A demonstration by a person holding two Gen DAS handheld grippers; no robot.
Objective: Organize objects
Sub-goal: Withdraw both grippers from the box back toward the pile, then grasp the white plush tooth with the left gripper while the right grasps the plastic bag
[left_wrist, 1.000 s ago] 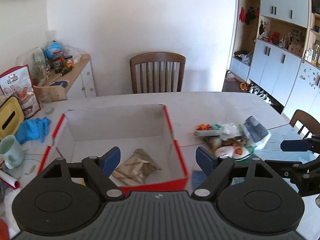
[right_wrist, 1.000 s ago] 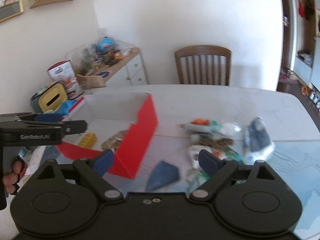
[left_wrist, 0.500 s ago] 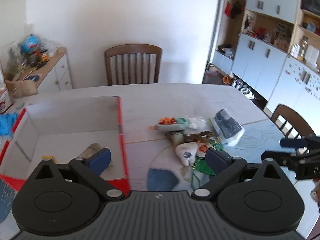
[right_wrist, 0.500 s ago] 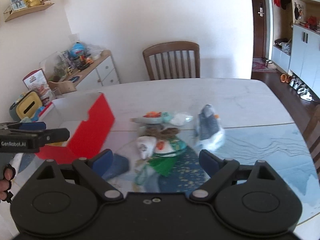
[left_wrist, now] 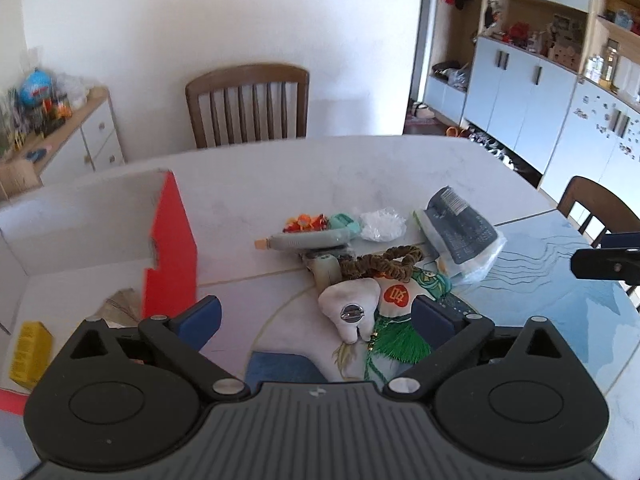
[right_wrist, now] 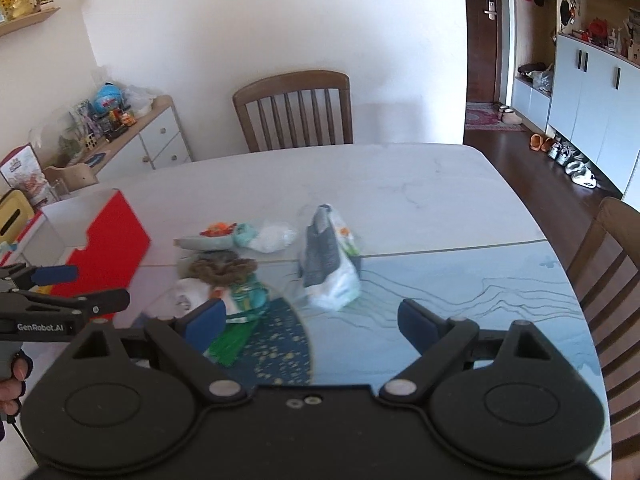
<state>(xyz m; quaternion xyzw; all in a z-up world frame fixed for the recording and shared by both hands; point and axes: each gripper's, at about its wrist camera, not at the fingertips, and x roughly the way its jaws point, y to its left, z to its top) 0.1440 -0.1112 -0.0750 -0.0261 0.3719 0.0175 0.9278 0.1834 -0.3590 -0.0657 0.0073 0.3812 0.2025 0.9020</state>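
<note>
A pile of small things lies mid-table: a white tooth-shaped plush (left_wrist: 352, 314), a red-and-white charm with a green tassel (left_wrist: 396, 298), a brown scrunchie (left_wrist: 384, 260), a grey tube (left_wrist: 308, 240) and a dark blue packet in a clear bag (left_wrist: 460, 232) (right_wrist: 328, 260). My left gripper (left_wrist: 316, 316) hangs open just before the plush, holding nothing. Further right, my right gripper (right_wrist: 312, 320) is open above the blue mat, in front of the bagged packet. The red box (left_wrist: 172, 240) (right_wrist: 104, 248) stands left of the pile, with a yellow item (left_wrist: 30, 348) and a brown packet (left_wrist: 120, 304) inside.
Crumpled white plastic (left_wrist: 382, 224), a mint piece (left_wrist: 342, 222) and orange bits (left_wrist: 304, 222) lie behind the tube. One wooden chair (right_wrist: 294, 110) stands at the far side, another chair (right_wrist: 608, 280) at the right edge. A cluttered sideboard (right_wrist: 132, 136) is at the left.
Both views have swung right and down, from the red box to the pile. The left jaws have spread wider. The box now sits at the left of both views.
</note>
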